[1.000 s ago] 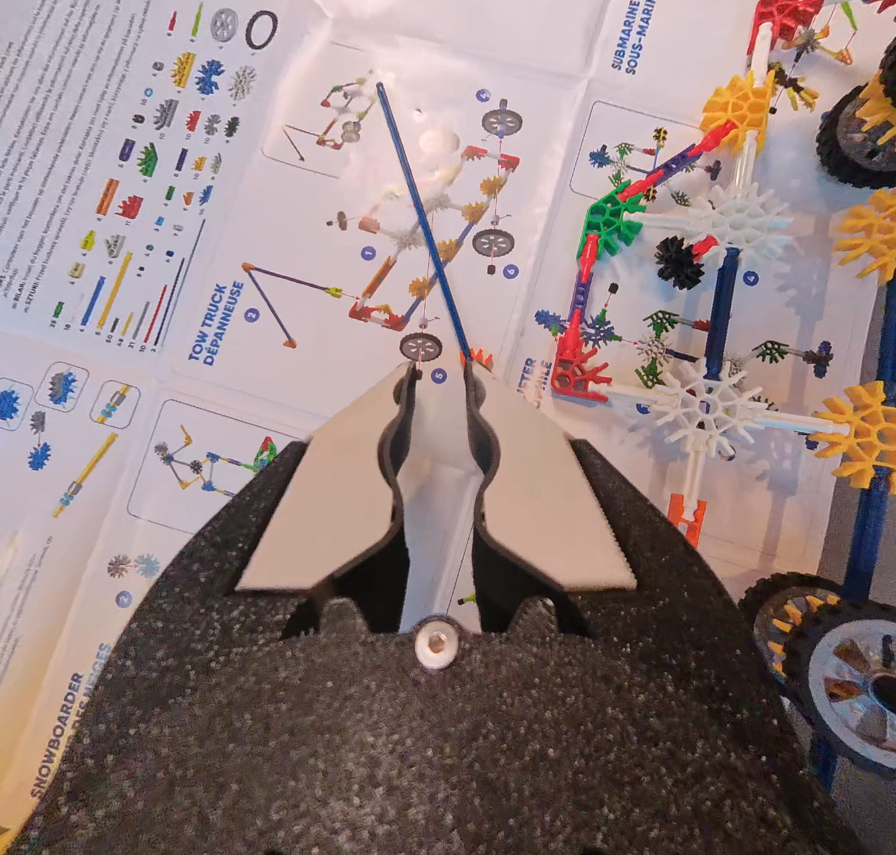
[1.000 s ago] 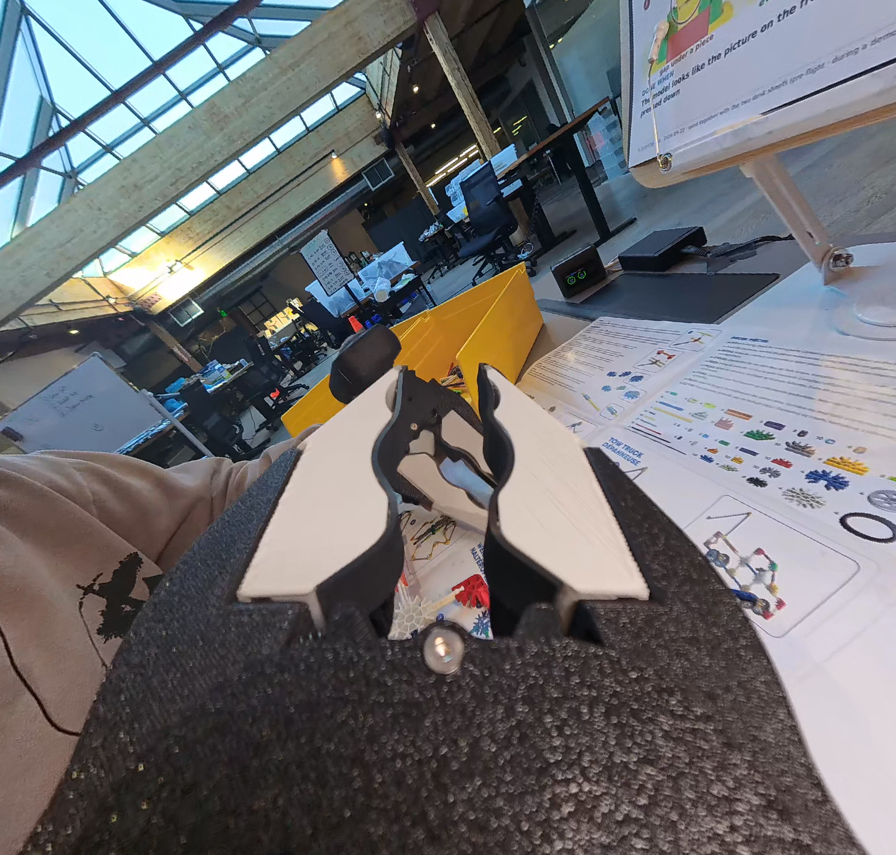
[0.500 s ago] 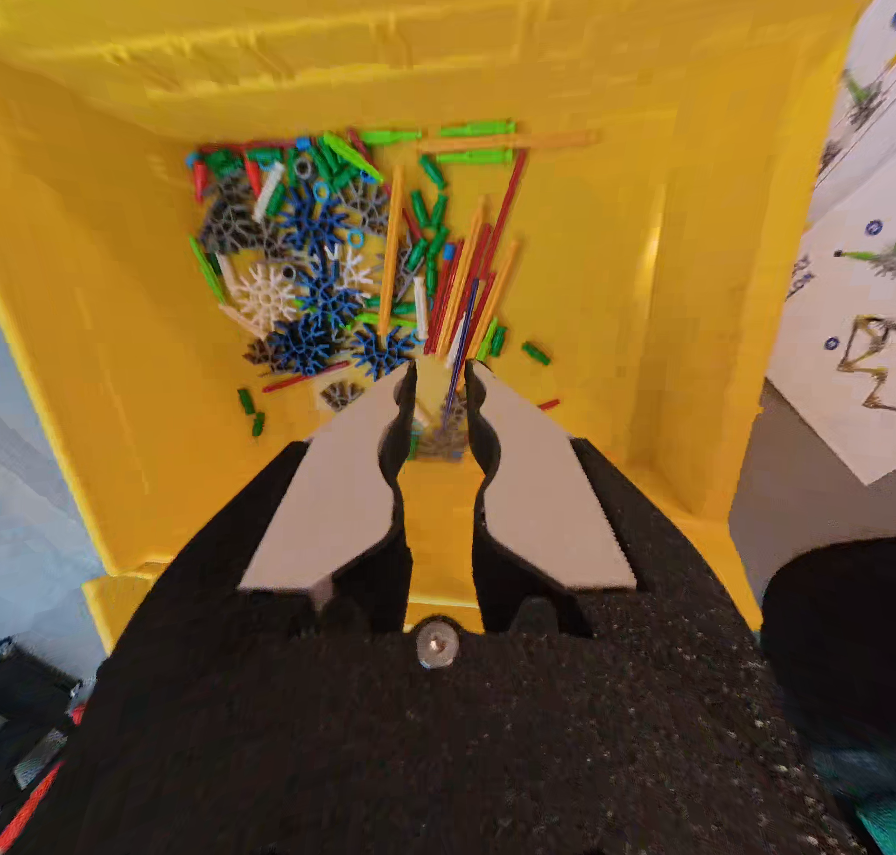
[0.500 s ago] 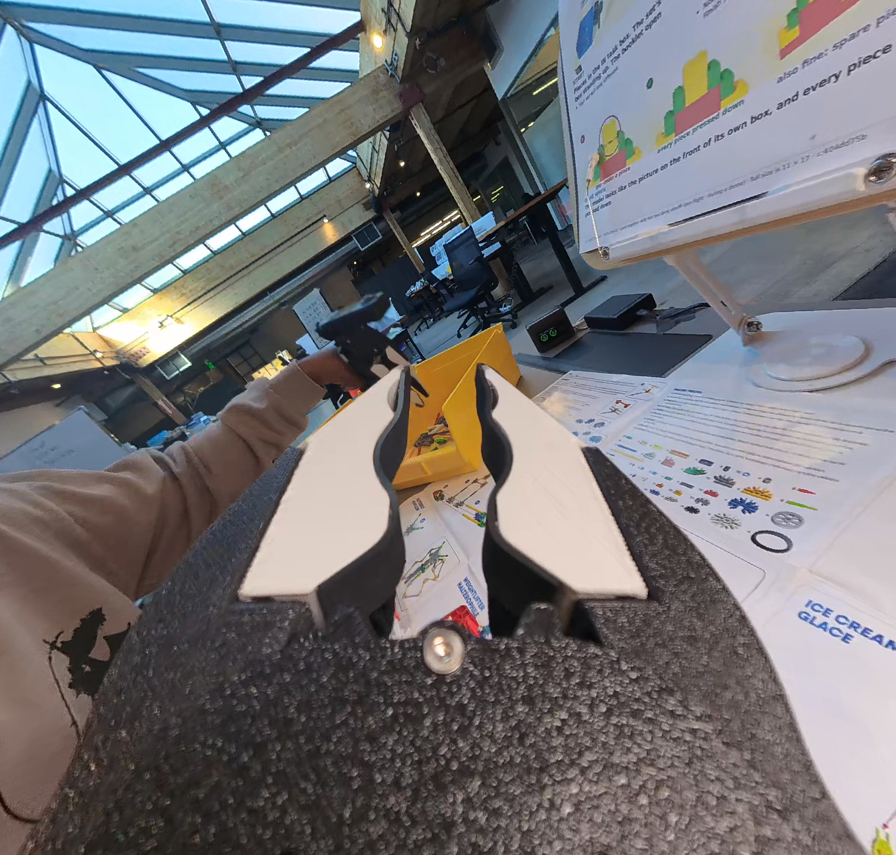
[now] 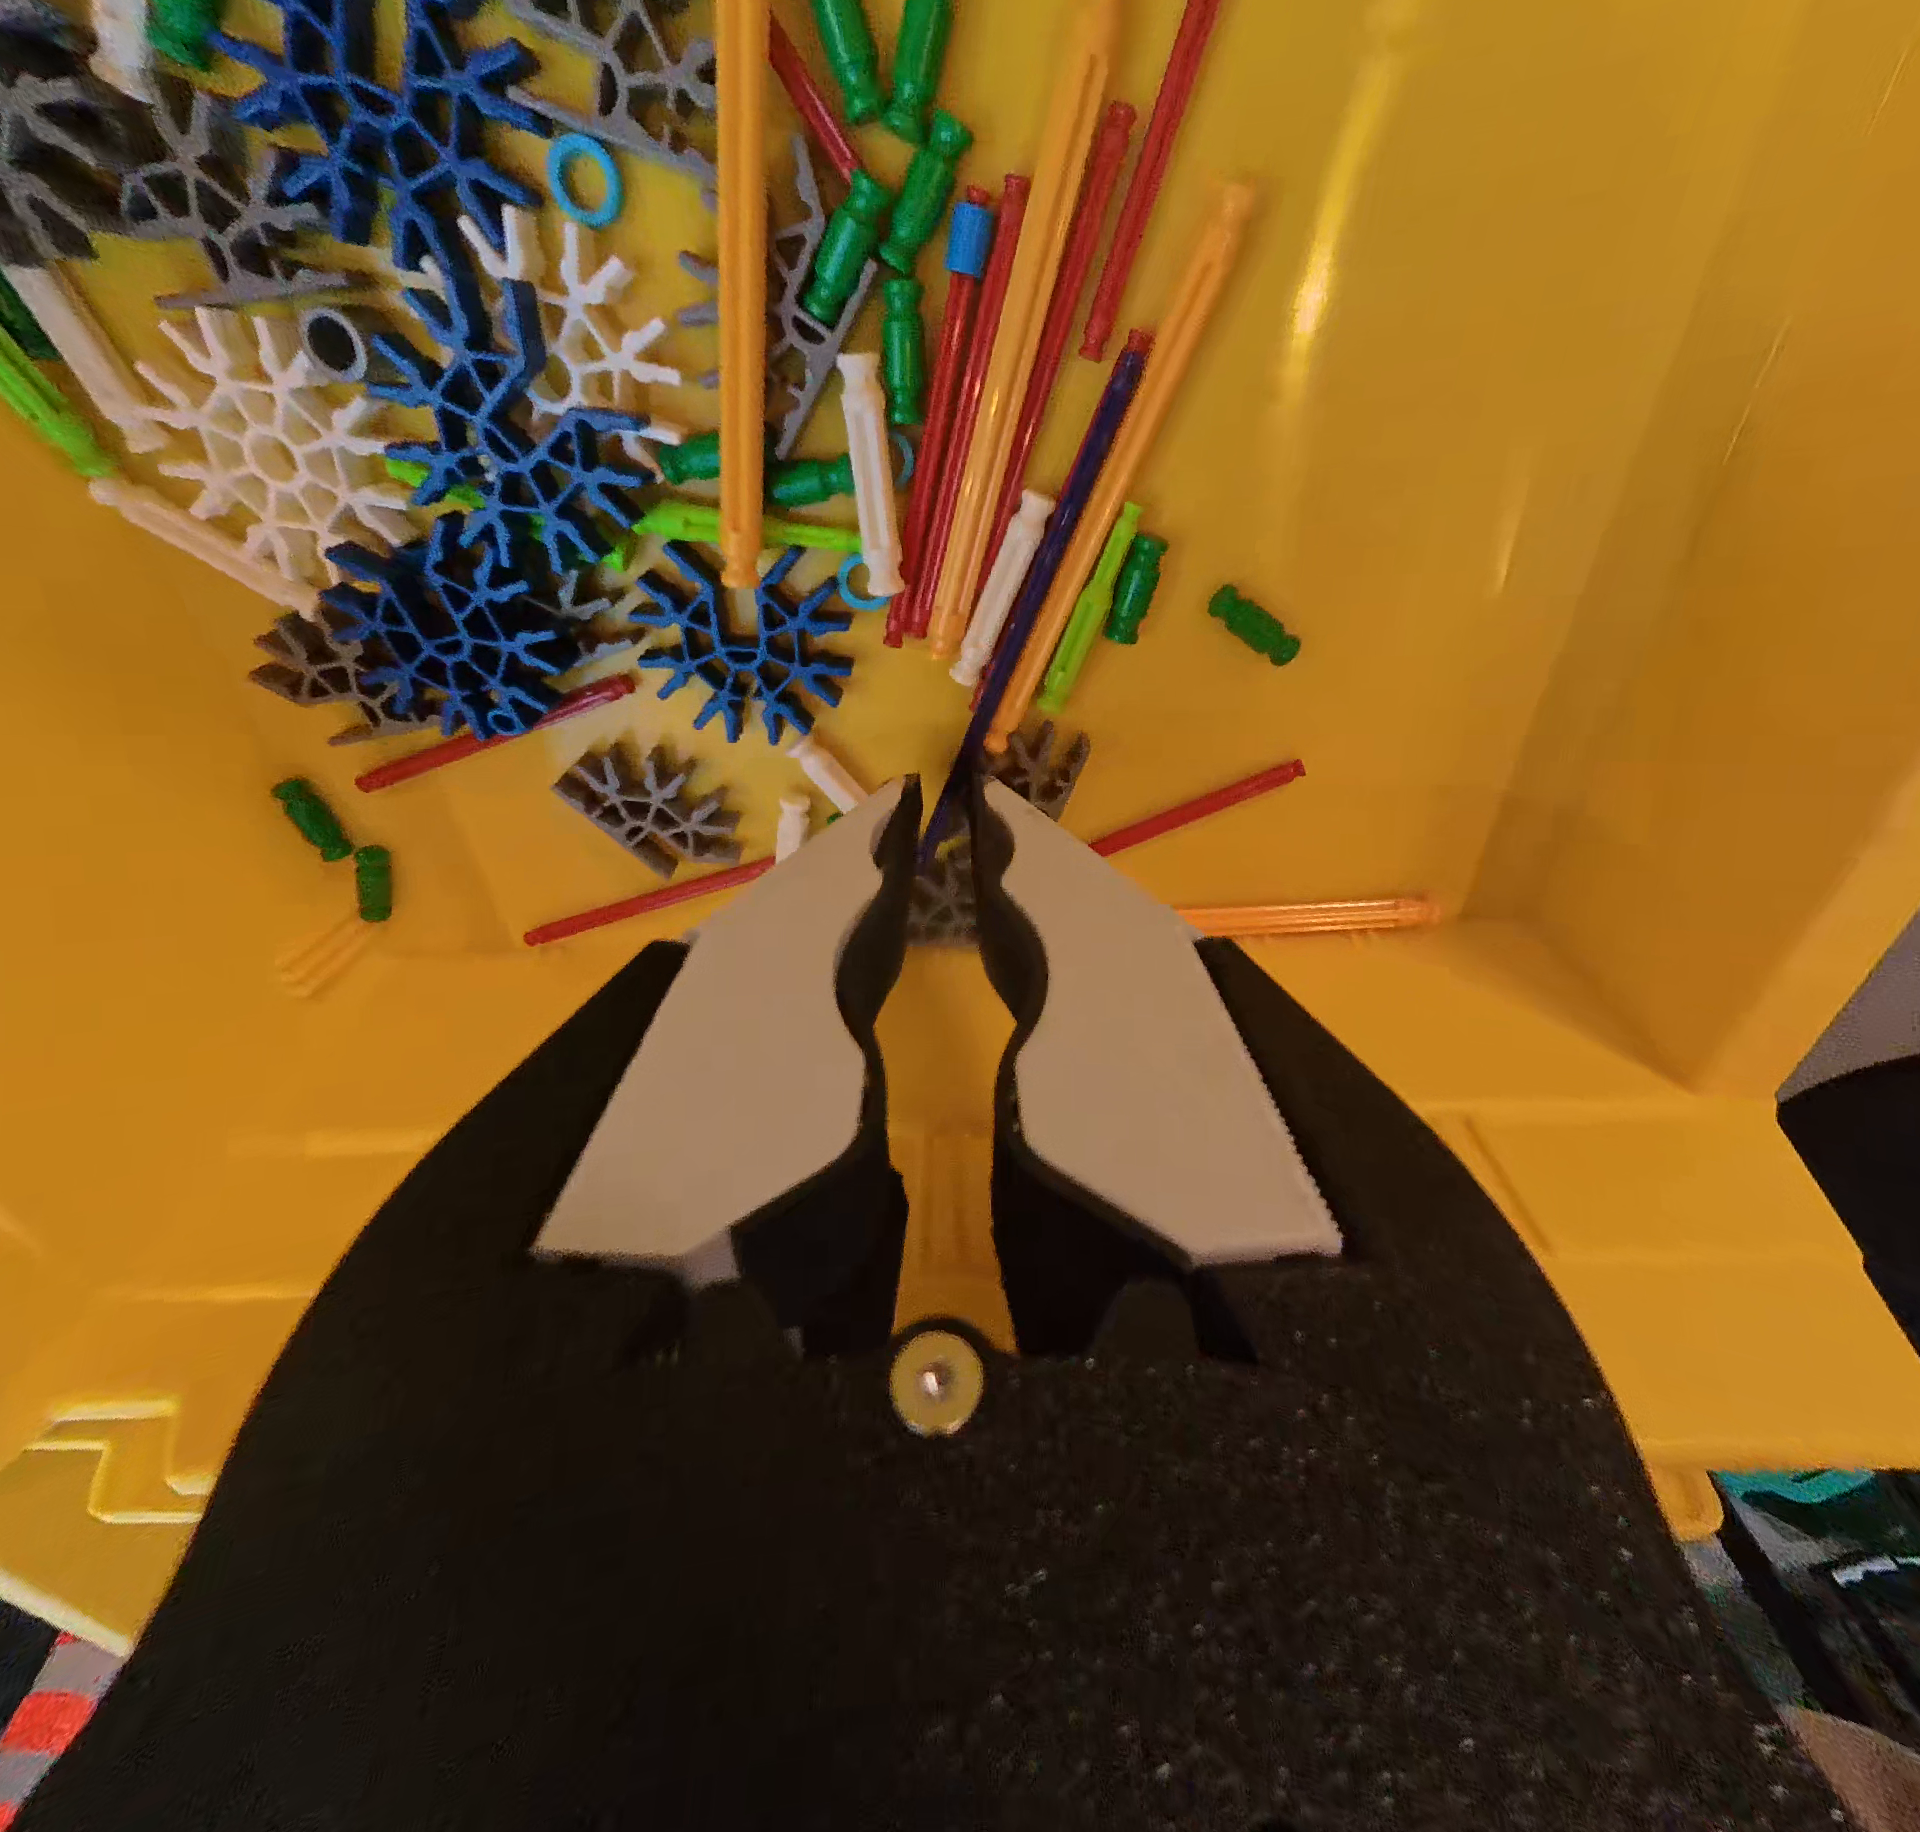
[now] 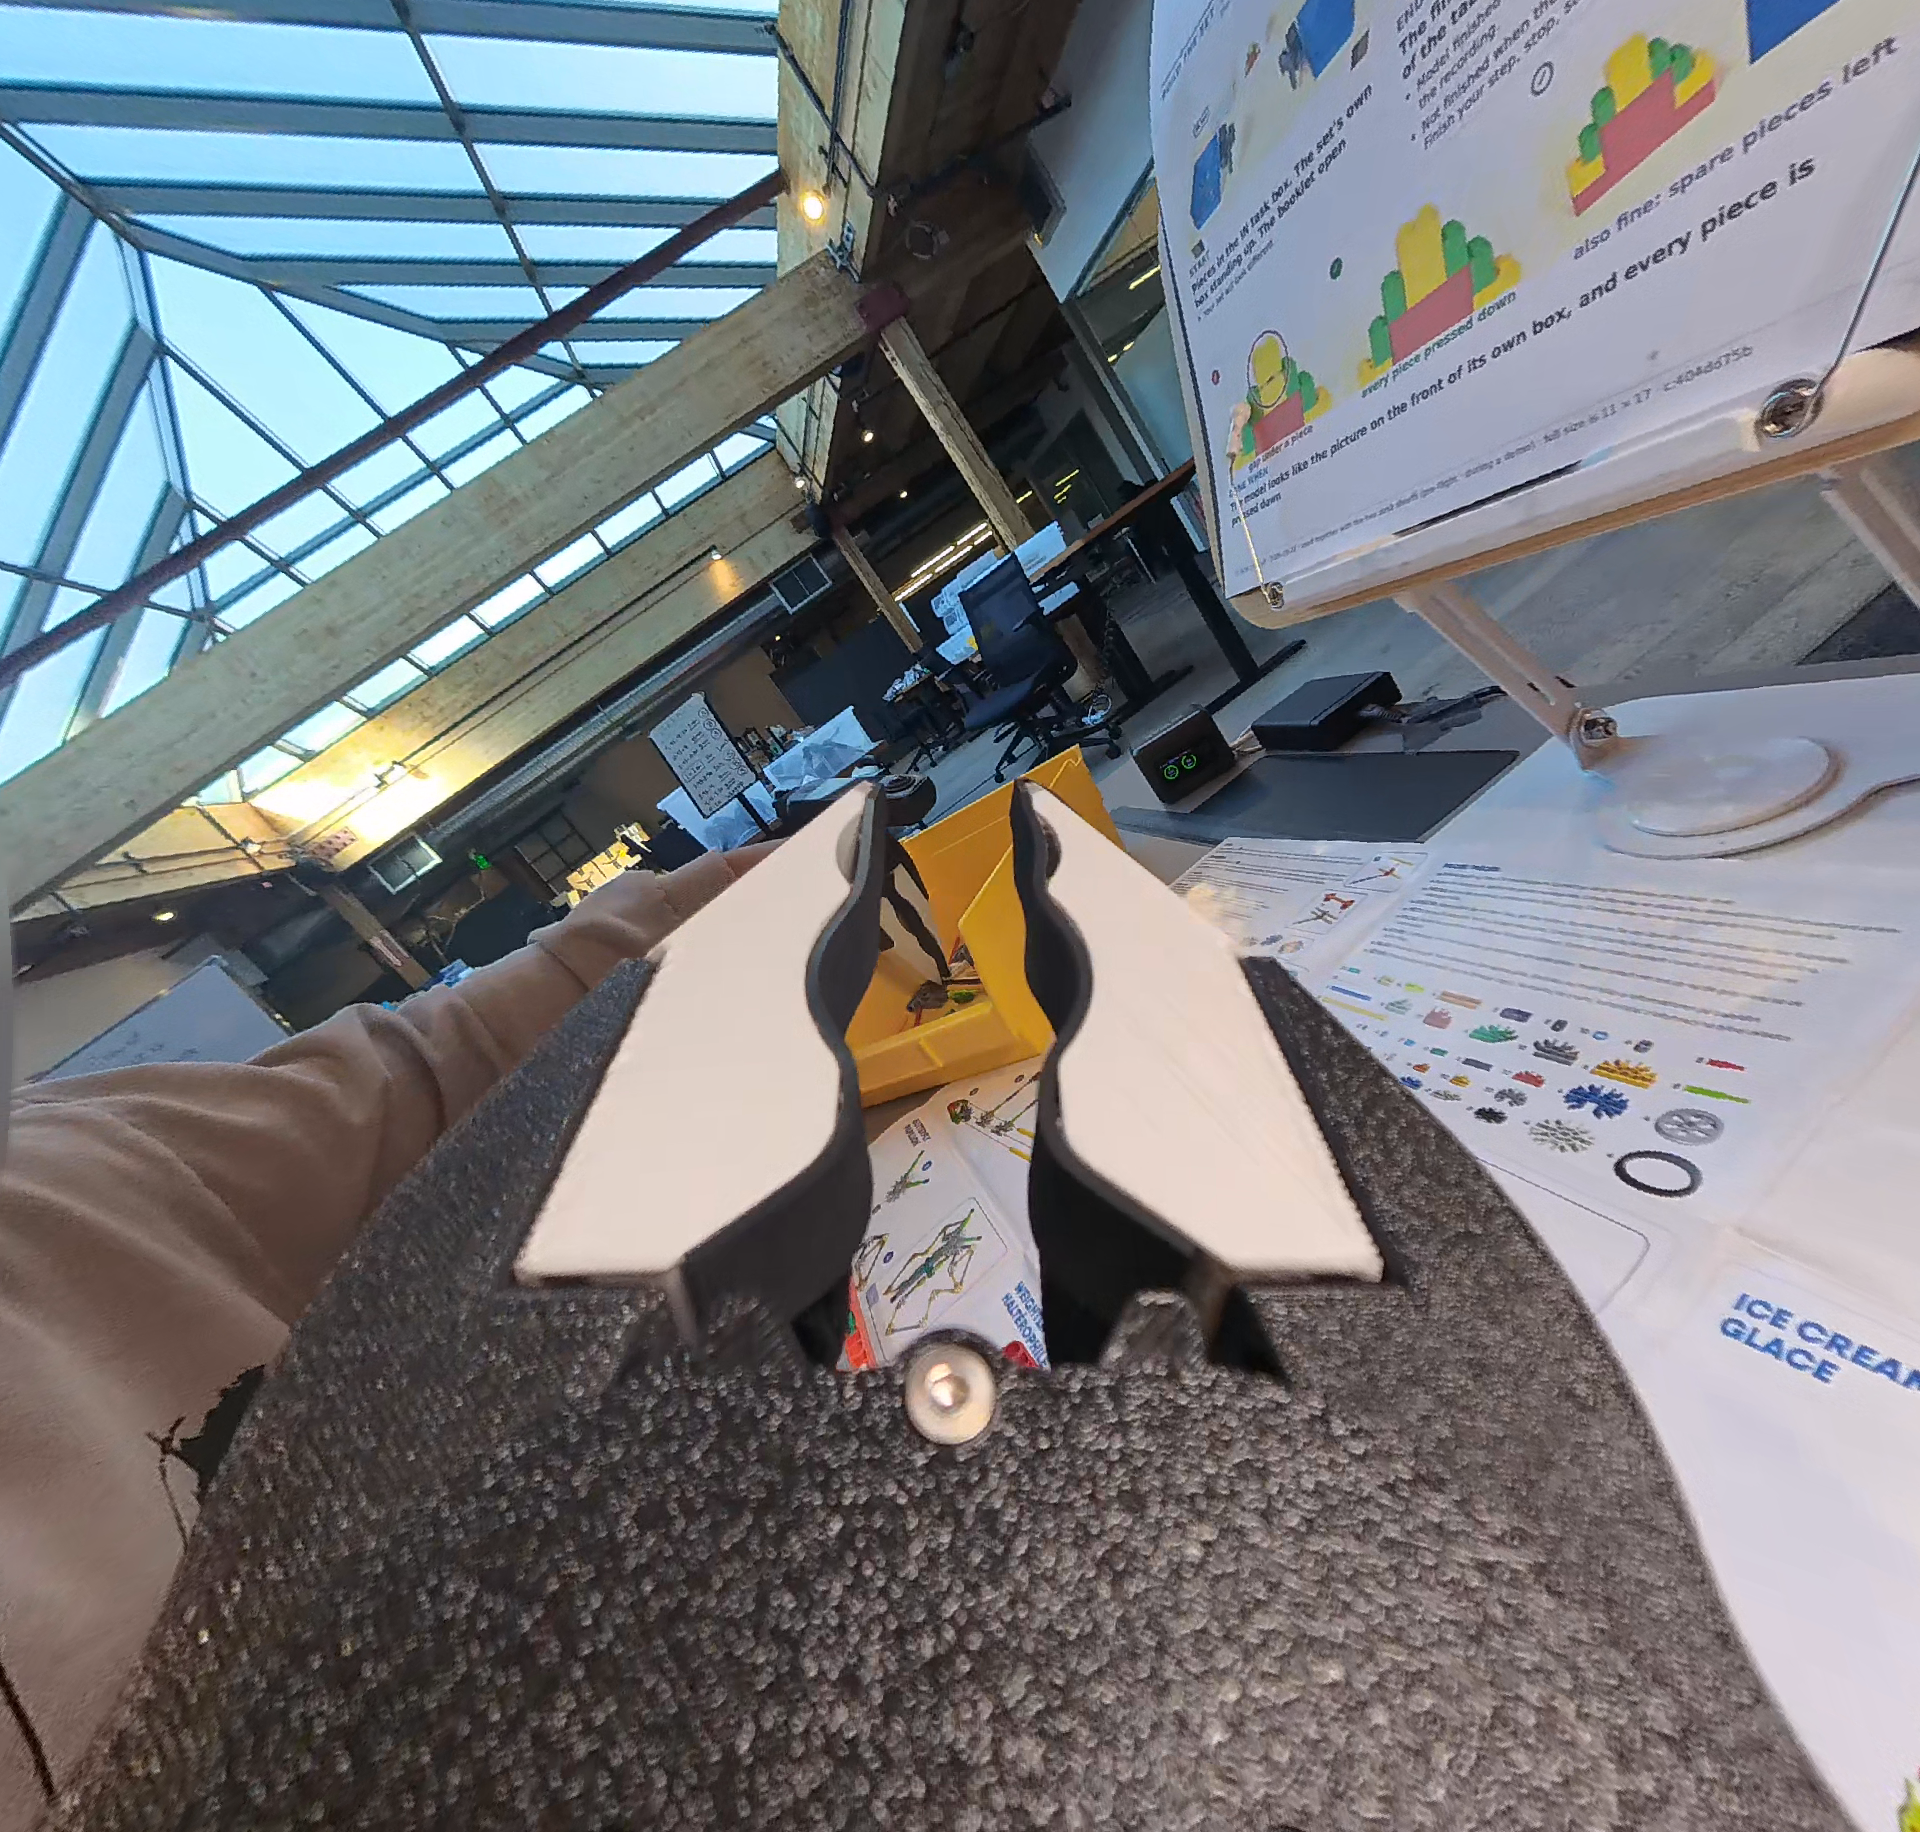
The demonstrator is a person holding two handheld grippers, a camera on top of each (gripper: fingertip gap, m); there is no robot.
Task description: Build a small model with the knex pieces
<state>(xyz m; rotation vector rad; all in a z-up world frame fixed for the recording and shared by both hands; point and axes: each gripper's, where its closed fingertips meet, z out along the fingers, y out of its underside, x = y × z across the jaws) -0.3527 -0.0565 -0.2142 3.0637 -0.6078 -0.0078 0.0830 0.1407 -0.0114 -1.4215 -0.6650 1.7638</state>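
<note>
My left gripper (image 5: 941, 797) is shut on a thin dark blue rod (image 5: 1049, 556) and reaches down into a yellow bin (image 5: 1558, 432). The rod points forward over a pile of loose building pieces: blue snowflake connectors (image 5: 488, 452), a white connector (image 5: 260, 442), yellow rods (image 5: 740, 224), red rods (image 5: 966, 411) and short green rods (image 5: 914, 16). A grey connector (image 5: 649, 806) lies just left of the fingertips. My right gripper (image 6: 943, 808) is open and empty, held above the table and pointing toward the yellow bin (image 6: 977, 909).
A printed instruction sheet (image 6: 1558, 1003) covers the table right of the bin. A poster board on a white stand (image 6: 1558, 224) rises at the right. A person's beige sleeve (image 6: 312, 1107) reaches to the bin from the left. The bin's walls (image 5: 1714, 847) enclose the left gripper. The tips of one gripper are about 50 cm away from the tips of the other. It is some 6 cm from my left tips to the grey connector (image 5: 649, 806).
My left gripper carried the blue rod from above the instruction sheet and wheeled model to the yellow bin, then dropped lower toward the pile. My right gripper tilted upward and stayed open.
</note>
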